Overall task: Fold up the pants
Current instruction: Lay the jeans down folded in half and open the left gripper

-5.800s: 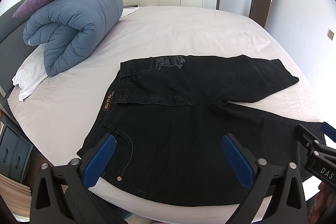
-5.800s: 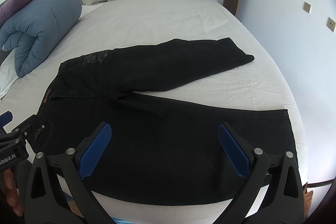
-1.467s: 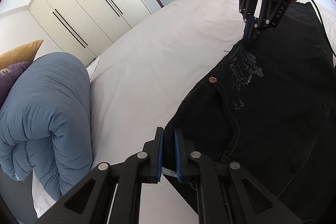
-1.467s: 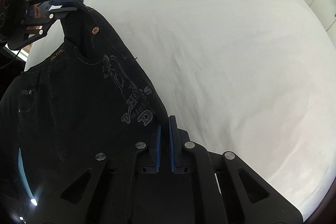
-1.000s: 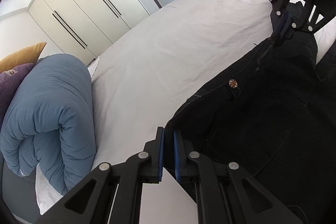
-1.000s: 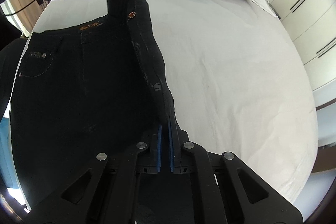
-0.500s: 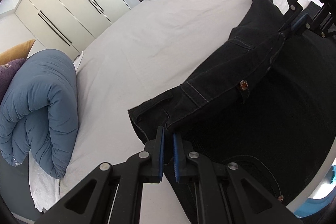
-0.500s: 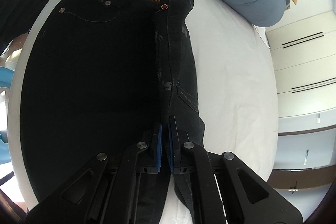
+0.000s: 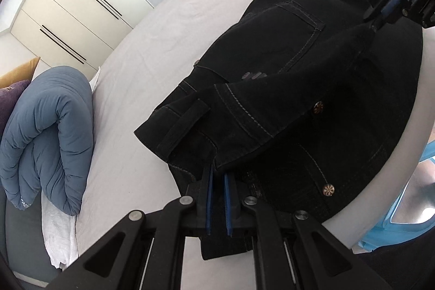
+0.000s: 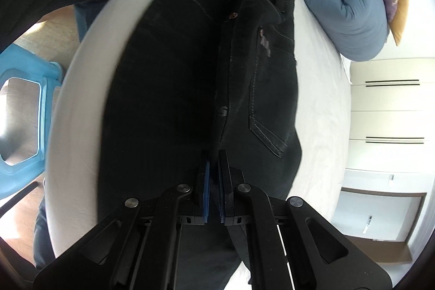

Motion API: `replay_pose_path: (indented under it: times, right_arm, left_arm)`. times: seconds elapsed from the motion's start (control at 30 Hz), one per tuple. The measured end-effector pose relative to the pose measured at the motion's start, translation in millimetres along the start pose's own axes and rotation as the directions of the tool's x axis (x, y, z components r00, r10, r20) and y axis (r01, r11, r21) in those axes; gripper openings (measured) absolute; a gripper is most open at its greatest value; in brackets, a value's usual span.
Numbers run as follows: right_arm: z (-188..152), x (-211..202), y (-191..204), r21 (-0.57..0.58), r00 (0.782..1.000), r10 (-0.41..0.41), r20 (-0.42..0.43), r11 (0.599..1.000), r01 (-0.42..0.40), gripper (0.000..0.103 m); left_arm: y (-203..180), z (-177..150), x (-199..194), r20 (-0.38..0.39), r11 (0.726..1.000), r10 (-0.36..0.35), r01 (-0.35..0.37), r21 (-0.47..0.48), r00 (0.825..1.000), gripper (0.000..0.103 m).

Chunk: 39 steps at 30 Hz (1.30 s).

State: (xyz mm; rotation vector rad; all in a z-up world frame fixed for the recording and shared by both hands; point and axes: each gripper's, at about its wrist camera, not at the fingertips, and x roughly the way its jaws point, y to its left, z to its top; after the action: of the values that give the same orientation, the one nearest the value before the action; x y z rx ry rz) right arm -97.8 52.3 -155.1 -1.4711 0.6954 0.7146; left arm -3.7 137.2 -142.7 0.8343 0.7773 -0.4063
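Since half a second ago the raised half of the pants [image 9: 272, 89] swings further over, so its back pocket now faces up and the lifted edge hangs above the half lying flat on the bed [image 9: 152, 40]; I judge the lengthwise fold, one leg onto the other, is close to landing. The left claw [image 9: 217, 181] is pinched narrow on the waistband corner just ahead of its blue pads, and the right claw [image 10: 214, 175] is likewise nipped tight on the same edge further down the seat; each sees the other at the far end of that taut edge. The cloth is heavy black denim with pale stitching, copper rivets and a stiff belt loop, draping in broad folds. Beyond the left claw's left lies a puffy blue rolled duvet [image 9: 46, 132]
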Motion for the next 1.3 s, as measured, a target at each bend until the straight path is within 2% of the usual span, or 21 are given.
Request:
replay_pose_path:
  times: [0.07, 0.1, 0.13, 0.23, 0.43, 0.53, 1.0, 1.1, 1.13, 1.17, 1.23, 1.3]
  right_arm:
    - [6.0, 1.1, 7.4, -0.005, 1.0, -0.001, -0.003, 1.0, 0.001, 0.004]
    - [0.7, 2.2, 8.3, -0.005, 1.0, 0.0, -0.004, 1.0, 0.0, 0.004]
    - [-22.2, 4.3, 1.9, -0.003, 1.0, 0.003, -0.001, 1.0, -0.003, 0.004]
    - [-24.9, -5.3, 4.4, -0.005, 1.0, 0.003, 0.004, 1.0, -0.003, 0.004]
    - [-19.1, -23.8, 31.8, -0.006, 1.0, 0.012, 0.017, 1.0, -0.012, 0.004]
    - [-11.5, -18.1, 33.5, -0.007, 0.999, 0.025, 0.027, 1.0, -0.024, 0.004]
    - [-16.9, -27.9, 46.9, -0.005, 0.998, 0.051, 0.036, 0.999, -0.051, 0.004]
    - [-12.4, -21.0, 54.1, -0.022, 0.998, 0.056, 0.027, 0.998, -0.056, 0.004]
    - [-12.1, -18.0, 55.4, -0.026, 0.998, 0.056, 0.022, 0.998, -0.056, 0.004]
    - [-11.5, -14.7, 56.0, -0.019, 0.998, 0.059, 0.018, 0.998, -0.059, 0.004]
    - [-12.0, -13.2, 54.2, 0.0, 0.998, 0.063, 0.021, 0.998, -0.063, 0.004]
    - [-13.3, -13.9, 52.9, 0.014, 0.998, 0.063, 0.027, 0.998, -0.063, 0.004]
  left_arm:
    - [-5.4, -7.0, -1.1, -0.004, 1.0, 0.007, -0.007, 0.009, 1.0, 0.007]
    - [-6.1, -10.2, -0.4, -0.008, 1.0, 0.005, -0.005, 0.007, 1.0, 0.007]
    - [-6.9, -12.8, -0.4, -0.012, 1.0, 0.004, -0.004, 0.006, 1.0, 0.007]
    - [-7.4, -20.4, -3.6, -0.012, 1.0, 0.008, -0.008, -0.005, 1.0, 0.007]
    - [-5.6, -30.5, -3.5, -0.018, 1.0, 0.023, -0.023, 0.008, 1.0, 0.007]
    - [-7.7, -35.5, -2.9, -0.022, 0.999, 0.031, -0.03, 0.011, 0.999, 0.007]
    - [-7.8, -48.2, -0.1, -0.021, 0.999, 0.053, -0.053, 0.004, 0.998, 0.008]
    - [-12.3, -49.7, 1.4, -0.011, 0.994, 0.108, -0.108, 0.004, 0.994, 0.018]
    - [-12.6, -50.6, -0.6, -0.009, 0.991, 0.135, -0.135, -0.004, 0.991, 0.028]
    - [-10.8, -52.2, -4.3, -0.013, 0.988, 0.155, -0.155, -0.019, 0.988, 0.032]
    - [-4.6, -56.7, -15.6, -0.012, 0.989, 0.141, -0.141, -0.053, 0.99, 0.054]
    - [3.3, -61.2, -29.2, -0.011, 0.985, 0.153, -0.154, -0.08, 0.988, 0.064]
